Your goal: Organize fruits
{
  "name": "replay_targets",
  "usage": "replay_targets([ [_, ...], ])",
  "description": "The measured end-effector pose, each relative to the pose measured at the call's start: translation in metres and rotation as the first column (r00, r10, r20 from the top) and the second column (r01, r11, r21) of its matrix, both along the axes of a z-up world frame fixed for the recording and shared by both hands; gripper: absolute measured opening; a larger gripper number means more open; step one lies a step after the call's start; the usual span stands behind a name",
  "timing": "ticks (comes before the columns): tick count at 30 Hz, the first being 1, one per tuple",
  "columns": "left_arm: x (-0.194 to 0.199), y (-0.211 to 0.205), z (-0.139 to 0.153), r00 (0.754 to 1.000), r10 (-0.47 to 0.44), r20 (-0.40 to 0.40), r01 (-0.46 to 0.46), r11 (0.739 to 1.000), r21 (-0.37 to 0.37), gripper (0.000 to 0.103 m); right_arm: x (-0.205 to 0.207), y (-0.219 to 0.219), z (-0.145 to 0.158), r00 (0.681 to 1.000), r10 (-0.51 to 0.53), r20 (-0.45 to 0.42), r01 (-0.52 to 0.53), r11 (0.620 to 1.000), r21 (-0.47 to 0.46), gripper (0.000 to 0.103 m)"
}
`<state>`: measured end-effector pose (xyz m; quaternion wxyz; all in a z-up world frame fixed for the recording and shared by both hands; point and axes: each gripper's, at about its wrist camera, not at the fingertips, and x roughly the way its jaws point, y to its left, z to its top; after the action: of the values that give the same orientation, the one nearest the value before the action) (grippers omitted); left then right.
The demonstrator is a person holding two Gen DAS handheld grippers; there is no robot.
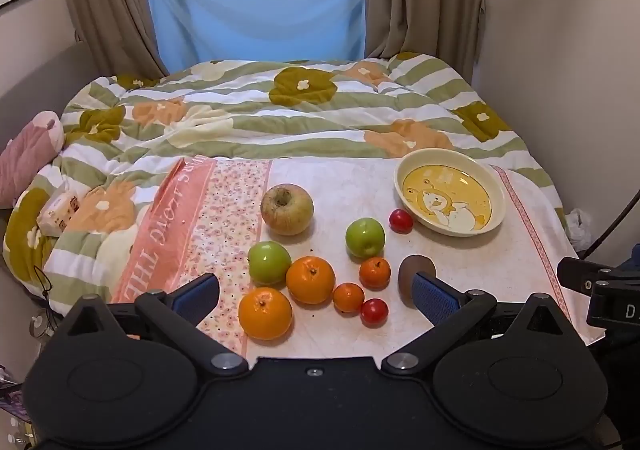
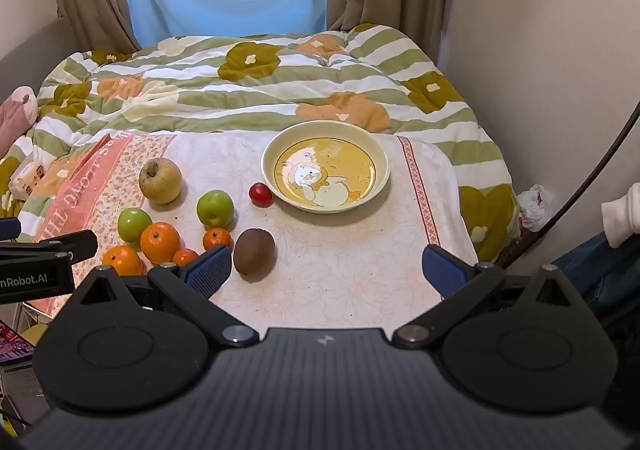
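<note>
A yellow cartoon bowl (image 1: 494,186) (image 2: 382,164) stands empty at the table's far right. Left of it lie a yellowish apple (image 1: 286,209) (image 2: 160,180), two green apples (image 1: 365,237) (image 1: 269,263), several oranges (image 1: 310,279) (image 1: 265,313), two red tomatoes (image 1: 401,220) (image 1: 374,312) and a brown kiwi (image 1: 412,274) (image 2: 254,251). My left gripper (image 1: 316,296) is open and empty above the near fruits. My right gripper (image 2: 326,268) is open and empty, with the kiwi just inside its left finger.
The fruits lie on a cloth-covered table (image 2: 340,290) in front of a bed with a flowered quilt (image 1: 280,110). A wall is close on the right. The right gripper's body (image 1: 600,290) shows at the right edge of the left wrist view.
</note>
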<state>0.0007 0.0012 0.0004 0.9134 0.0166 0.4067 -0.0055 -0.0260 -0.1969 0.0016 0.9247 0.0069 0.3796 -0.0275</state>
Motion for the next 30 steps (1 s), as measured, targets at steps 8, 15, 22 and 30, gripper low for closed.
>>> replay_targets([
  [8,-0.006,-0.002,-0.002,0.999,0.002,0.04,-0.003,1.0,0.029,0.103,-0.002,-0.001,0.001,1.0,0.002,-0.002,-0.002,1.0,0.004,0.103],
  [15,-0.008,-0.002,0.009,0.999,-0.001,0.047,-0.001,0.999,0.041,0.103,-0.003,0.001,0.004,1.0,0.01,-0.001,-0.01,1.0,0.005,0.103],
  [22,-0.009,-0.001,0.01,0.999,-0.003,0.049,0.001,0.999,0.042,0.103,-0.006,0.003,0.007,1.0,0.011,0.01,-0.011,1.0,0.006,0.103],
  [30,-0.01,-0.001,0.011,0.999,-0.006,0.053,0.004,0.999,0.044,0.103,-0.006,0.003,0.006,1.0,0.013,0.01,-0.013,1.0,0.006,0.103],
])
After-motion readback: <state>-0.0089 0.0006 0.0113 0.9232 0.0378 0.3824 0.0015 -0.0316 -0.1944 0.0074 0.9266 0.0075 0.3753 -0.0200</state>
